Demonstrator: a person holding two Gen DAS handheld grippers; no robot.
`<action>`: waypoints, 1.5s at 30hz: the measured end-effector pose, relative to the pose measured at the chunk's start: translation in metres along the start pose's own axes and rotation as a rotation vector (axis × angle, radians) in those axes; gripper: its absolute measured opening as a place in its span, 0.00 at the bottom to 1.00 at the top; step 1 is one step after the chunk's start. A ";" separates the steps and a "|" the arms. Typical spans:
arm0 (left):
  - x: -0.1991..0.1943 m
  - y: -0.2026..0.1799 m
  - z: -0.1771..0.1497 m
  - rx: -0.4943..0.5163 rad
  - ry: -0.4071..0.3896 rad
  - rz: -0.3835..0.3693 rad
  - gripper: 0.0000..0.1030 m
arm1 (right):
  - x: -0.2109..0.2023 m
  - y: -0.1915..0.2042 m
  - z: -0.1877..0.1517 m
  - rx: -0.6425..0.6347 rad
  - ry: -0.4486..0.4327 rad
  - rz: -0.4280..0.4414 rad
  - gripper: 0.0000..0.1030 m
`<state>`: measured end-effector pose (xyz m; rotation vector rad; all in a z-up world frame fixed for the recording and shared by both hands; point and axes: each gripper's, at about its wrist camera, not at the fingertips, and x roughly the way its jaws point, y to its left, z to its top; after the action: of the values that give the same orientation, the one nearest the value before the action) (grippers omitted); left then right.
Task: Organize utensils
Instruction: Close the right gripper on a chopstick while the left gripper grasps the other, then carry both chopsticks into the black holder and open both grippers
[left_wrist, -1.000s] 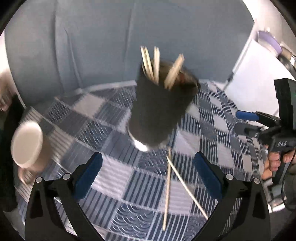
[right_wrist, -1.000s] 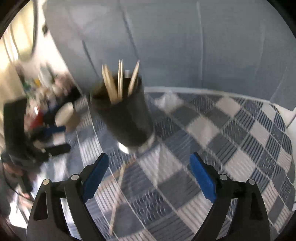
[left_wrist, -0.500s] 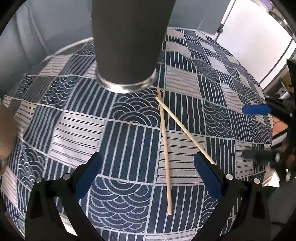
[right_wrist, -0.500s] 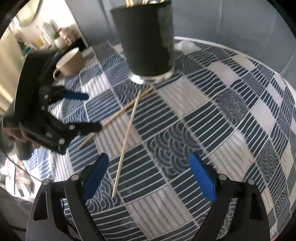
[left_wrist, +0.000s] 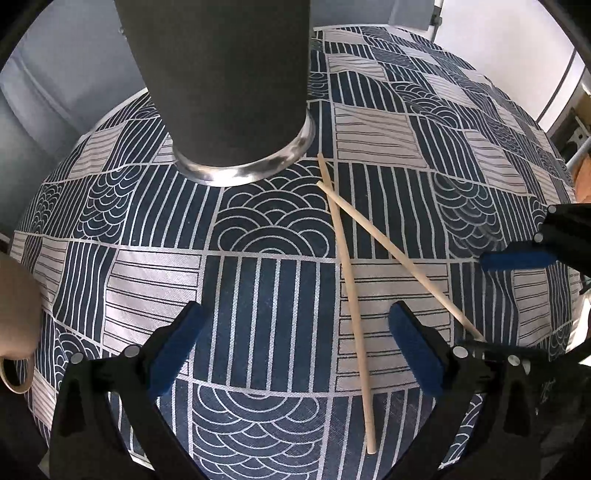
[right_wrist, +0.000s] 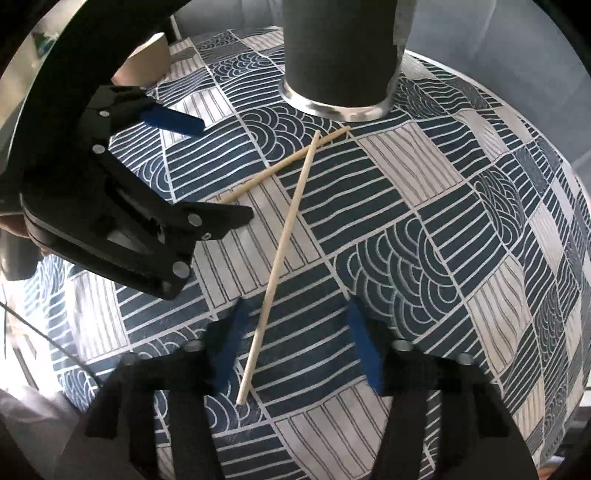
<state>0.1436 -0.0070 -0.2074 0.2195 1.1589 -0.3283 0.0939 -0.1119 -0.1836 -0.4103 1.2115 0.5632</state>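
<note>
Two wooden chopsticks lie crossed on the patterned cloth: one (left_wrist: 351, 295) (right_wrist: 280, 254) runs toward me, the other (left_wrist: 399, 258) (right_wrist: 284, 166) slants across it. A dark holder cup (left_wrist: 229, 85) (right_wrist: 340, 55) with a metal base stands just beyond their far tips; its top is cut off. My left gripper (left_wrist: 295, 347) is open low over the cloth, with the first chopstick inside its right finger. It also shows in the right wrist view (right_wrist: 214, 177), open around the second chopstick's end. My right gripper (right_wrist: 295, 347) is open over the first chopstick's near end.
A beige mug (left_wrist: 14, 306) (right_wrist: 147, 62) stands at the left of the round table with its blue-and-white patterned cloth (left_wrist: 155, 280). A grey upholstered backrest (left_wrist: 55, 74) lies behind the table. The table edge curves close on all sides.
Both grippers have tipped down and dropped close to the cloth and the two chopsticks. The cup's top has left the view. Each gripper now sits at a chopstick end.
</note>
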 end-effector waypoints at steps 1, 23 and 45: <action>-0.002 0.000 -0.001 0.008 -0.005 -0.004 0.87 | -0.001 -0.002 0.000 0.005 -0.002 -0.001 0.25; -0.029 0.056 -0.057 -0.473 0.104 -0.318 0.04 | -0.029 -0.103 -0.013 0.305 0.008 0.206 0.04; -0.204 0.104 0.031 -0.563 -0.273 -0.038 0.04 | -0.142 -0.153 0.099 0.189 -0.346 0.297 0.05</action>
<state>0.1349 0.1079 -0.0071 -0.3329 0.9429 -0.0524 0.2270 -0.2029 -0.0184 0.0315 0.9835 0.7340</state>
